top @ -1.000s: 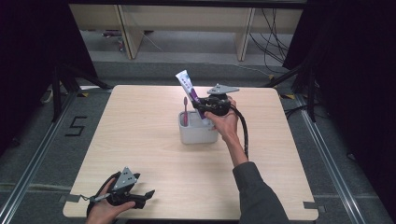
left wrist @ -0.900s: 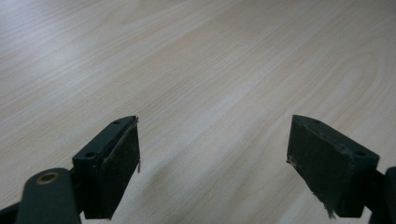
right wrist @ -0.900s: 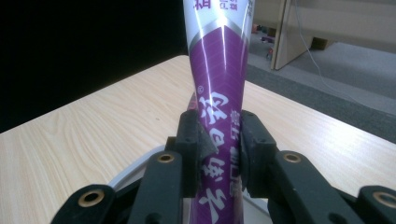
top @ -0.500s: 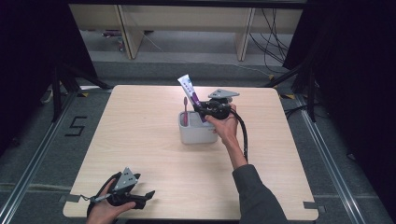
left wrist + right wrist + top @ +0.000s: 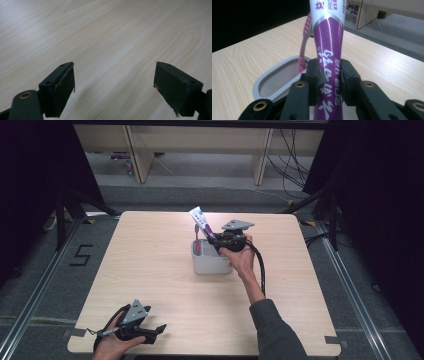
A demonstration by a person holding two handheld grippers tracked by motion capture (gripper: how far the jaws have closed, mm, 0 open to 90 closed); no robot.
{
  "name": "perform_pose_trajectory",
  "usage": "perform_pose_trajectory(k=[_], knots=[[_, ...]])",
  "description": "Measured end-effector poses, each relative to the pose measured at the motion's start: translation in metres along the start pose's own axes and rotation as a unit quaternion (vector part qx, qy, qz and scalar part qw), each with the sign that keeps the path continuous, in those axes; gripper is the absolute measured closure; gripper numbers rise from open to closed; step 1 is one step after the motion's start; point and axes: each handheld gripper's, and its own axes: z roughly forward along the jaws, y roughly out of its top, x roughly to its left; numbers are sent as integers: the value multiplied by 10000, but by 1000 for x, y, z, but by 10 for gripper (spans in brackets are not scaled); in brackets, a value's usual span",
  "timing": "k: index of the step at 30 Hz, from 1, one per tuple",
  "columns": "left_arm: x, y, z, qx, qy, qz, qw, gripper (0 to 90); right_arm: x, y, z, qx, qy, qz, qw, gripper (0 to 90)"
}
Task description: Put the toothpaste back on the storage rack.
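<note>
Toothpaste, 1 purple-and-white plastic tube (image 5: 328, 53), is pinched between the 2 black jaws of the right gripper (image 5: 329, 82), which press on its purple lower part from either side; in the high view the tube (image 5: 201, 221) slants up and to the left out of the right gripper (image 5: 223, 240), its white crimped end highest, directly above the single grey oval plastic holder cup (image 5: 210, 263). Going left to right across the light wooden table (image 5: 150, 260): the left gripper (image 5: 150, 335) rests at the near left edge in 1 hand, its 2 jaws spread wide with only bare wood grain between them in the left gripper view (image 5: 113, 87). Next comes a broad stretch of free tabletop, then the cup near the table's middle, toward the far side. 1 pink toothbrush (image 5: 304, 42) stands in the cup, leaning on its far rim just left of the tube. The right hand (image 5: 240, 257) lies against the cup's right side, its dark sleeve (image 5: 275, 330) running to the near edge. To the right of that arm the table is open up to its right edge. The cup stands well away from every edge.
</note>
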Motion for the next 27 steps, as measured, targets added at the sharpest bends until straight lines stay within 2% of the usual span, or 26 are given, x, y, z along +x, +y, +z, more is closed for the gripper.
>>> perform_pose_trajectory(k=[1,3,6,9,11,15,17,18,19,20,21,22,26,27], knots=[[0,0,0,9,3,-8,10000,166,2,-1,-1,63,-10,169,9998,722],[0,1,-1,27,0,11,10000,166,2,-1,-1,150,-43,51,9999,721],[1,0,1,11,-25,96,10000,166,2,-4,-1,163,-39,88,9998,720],[0,1,0,12,4,61,10000,166,2,-4,-2,184,-19,-24,9998,717],[1,0,1,21,-20,106,9999,166,4,-5,-3,246,-67,44,9997,711],[0,1,0,16,5,64,10000,166,5,-7,-4,373,-5,-29,9993,684],[-1,0,0,38,-15,72,10000,166,7,-9,-6,410,-52,92,9991,668],[-2,0,0,42,-154,9,9999,166,8,-9,-7,396,-78,38,9992,681],[-1,0,-1,33,-7,77,10000,166,9,-10,-10,223,-80,61,9997,683],[-1,1,-1,6,2,87,10000,166,8,-9,-13,169,-80,-35,9998,682],[-1,1,-1,59,34,87,9999,166,10,-8,-16,136,-85,-8,9999,680],[-1,0,1,-23,15,56,10000,166,10,-8,-19,114,-91,-17,9999,667],[-1,1,0,17,32,107,9999,166,11,-7,-33,86,-195,-243,9995,641],[-1,1,0,24,17,109,9999,166,12,-8,-35,42,-148,-181,9997,635]])
